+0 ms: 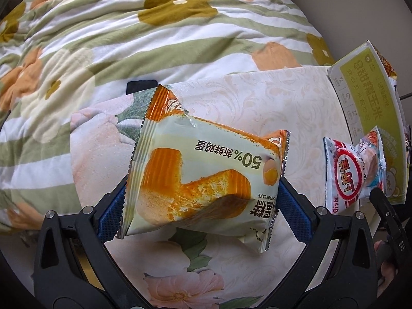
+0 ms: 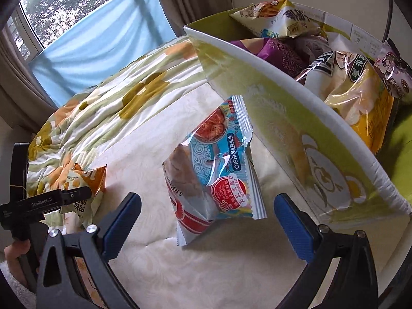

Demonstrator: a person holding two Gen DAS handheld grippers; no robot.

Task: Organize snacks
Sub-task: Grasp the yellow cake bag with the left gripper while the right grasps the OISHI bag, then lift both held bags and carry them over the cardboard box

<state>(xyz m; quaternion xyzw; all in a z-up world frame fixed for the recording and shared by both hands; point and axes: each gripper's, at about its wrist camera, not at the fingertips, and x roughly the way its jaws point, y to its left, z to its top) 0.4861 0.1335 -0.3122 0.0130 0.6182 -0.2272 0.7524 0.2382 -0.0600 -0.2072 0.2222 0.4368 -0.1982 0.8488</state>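
Left hand-held gripper (image 1: 202,200) clamps a chiffon cake packet (image 1: 203,177) between its blue pads, lifted above the floral-clothed desk (image 1: 270,103). Right hand-held gripper (image 2: 207,221) stands spread apart around nothing, its pads either side of the Oishi shrimp-cracker bag (image 2: 216,172), which leans just beside the green cardboard box (image 2: 296,118) (already holding several snack bags).

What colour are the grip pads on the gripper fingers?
Blue, ribbed, on black arms. Clearest in the right wrist view: right gripper pads stand open and unobstructed.
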